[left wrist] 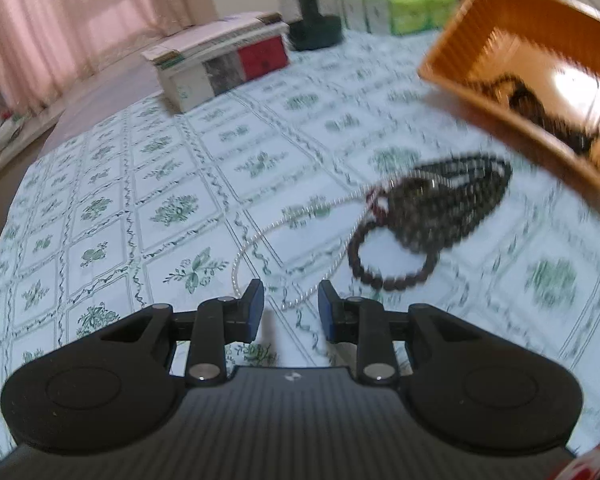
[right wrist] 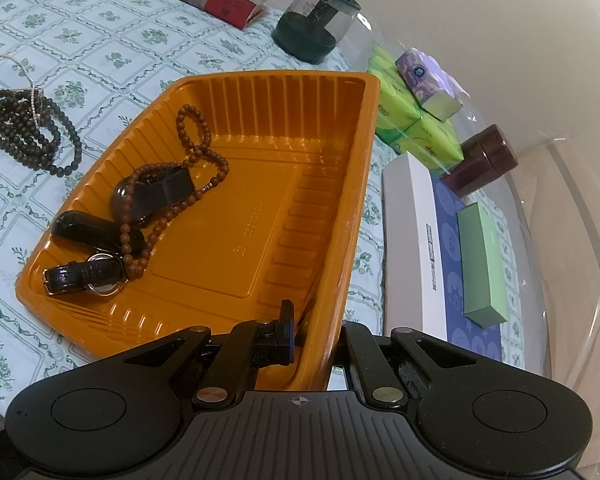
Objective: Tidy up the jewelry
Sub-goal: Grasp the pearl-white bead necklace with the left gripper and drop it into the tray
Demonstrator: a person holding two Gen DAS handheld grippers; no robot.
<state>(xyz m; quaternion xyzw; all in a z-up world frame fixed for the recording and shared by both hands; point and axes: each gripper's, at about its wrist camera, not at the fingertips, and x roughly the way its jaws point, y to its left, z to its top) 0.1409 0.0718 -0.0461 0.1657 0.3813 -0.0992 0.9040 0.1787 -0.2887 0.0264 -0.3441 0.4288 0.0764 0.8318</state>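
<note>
Orange tray (right wrist: 260,216) pinched at its near wall by right tool (right wrist: 314,330), one finger inside, one outside; tilted, probably to bring it nearer the loose pieces. Already in tray: brown bead strand (right wrist: 196,148), wristwatch (right wrist: 88,274), dark strap (right wrist: 164,192). Beside tray on table (left wrist: 140,184): dark bead necklace (left wrist: 456,208), brown bracelet (left wrist: 392,264), silver chain (left wrist: 300,224). Left tool (left wrist: 291,304) parted, empty, poised just short of chain's near loop, likely next pick.

Orange ribbed tray (right wrist: 332,168), tilted off the bench, holding brown bead strand (right wrist: 198,132) and 2 black-strapped watches (right wrist: 88,274). Outside it, on the cloth: dark bead coil (left wrist: 456,200), reddish-brown bracelet (left wrist: 388,264), silver chain (left wrist: 276,232) draped across.
</note>
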